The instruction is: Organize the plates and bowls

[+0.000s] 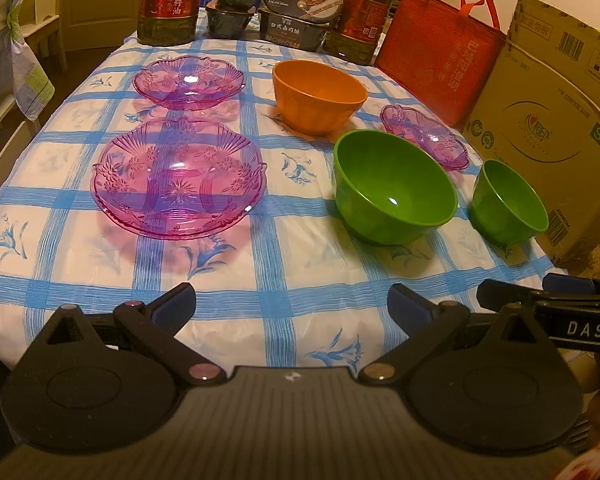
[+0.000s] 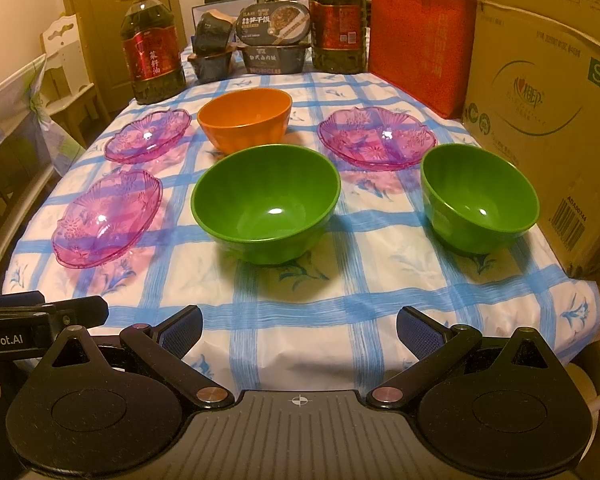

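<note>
I have both tools at the near edge of the desk (image 2: 300, 320), which is covered in a blue-checked white cloth. My left tool (image 1: 292, 304) is spread wide with nothing between its fingers, and my right tool (image 2: 300, 326) is spread the same way, holding nothing.

Six dishes sit apart from one another, all upright and all empty. The large green plastic bowl (image 2: 266, 202) stands in the middle, nearest my right tool. The small green plastic bowl (image 2: 479, 196) is to its right, near the big cardboard box (image 2: 540, 100). The orange plastic bowl (image 2: 245, 118) is just beyond the large green one. Three pink transparent patterned plates lie around them: the near-left plate (image 2: 107, 218), the far-left plate (image 2: 148, 134) and the right plate (image 2: 376, 136), which sits beyond the small green bowl.

At the far end stand two oil bottles (image 2: 152, 64), stacked ready-meal boxes (image 2: 274, 40) and a red tote bag (image 2: 416, 40).
</note>
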The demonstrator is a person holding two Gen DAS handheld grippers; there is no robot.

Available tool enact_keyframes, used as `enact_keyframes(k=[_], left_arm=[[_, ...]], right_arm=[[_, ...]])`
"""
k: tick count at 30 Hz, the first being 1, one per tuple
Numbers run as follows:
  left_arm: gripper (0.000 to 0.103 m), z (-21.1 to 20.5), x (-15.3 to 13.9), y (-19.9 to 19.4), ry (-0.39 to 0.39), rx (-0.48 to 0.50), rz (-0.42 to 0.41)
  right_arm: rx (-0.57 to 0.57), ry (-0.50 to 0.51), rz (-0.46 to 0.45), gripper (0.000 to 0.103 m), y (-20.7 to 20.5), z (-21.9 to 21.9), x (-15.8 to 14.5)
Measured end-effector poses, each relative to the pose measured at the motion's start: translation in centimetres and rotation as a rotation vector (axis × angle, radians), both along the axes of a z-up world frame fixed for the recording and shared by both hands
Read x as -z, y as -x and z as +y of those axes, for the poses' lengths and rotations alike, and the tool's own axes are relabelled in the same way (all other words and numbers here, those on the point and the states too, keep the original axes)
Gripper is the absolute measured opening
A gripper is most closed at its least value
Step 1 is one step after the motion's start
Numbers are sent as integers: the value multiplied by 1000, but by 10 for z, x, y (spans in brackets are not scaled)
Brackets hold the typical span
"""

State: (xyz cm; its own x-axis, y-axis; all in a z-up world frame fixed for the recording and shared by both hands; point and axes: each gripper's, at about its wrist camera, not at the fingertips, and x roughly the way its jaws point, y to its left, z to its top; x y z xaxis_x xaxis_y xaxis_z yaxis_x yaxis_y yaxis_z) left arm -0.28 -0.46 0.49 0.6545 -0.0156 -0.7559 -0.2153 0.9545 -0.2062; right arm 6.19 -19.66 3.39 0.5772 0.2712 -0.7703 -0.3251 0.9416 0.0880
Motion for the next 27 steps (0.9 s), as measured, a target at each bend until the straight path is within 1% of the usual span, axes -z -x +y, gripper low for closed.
enact_keyframes(k=[19, 27], left_arm=[[101, 0, 0, 0, 3, -1, 0], [101, 8, -4, -6, 38, -29, -13]], right_arm=[[6, -5, 1, 103, 2, -1, 3], [46, -46, -4, 103, -6, -14, 1]])
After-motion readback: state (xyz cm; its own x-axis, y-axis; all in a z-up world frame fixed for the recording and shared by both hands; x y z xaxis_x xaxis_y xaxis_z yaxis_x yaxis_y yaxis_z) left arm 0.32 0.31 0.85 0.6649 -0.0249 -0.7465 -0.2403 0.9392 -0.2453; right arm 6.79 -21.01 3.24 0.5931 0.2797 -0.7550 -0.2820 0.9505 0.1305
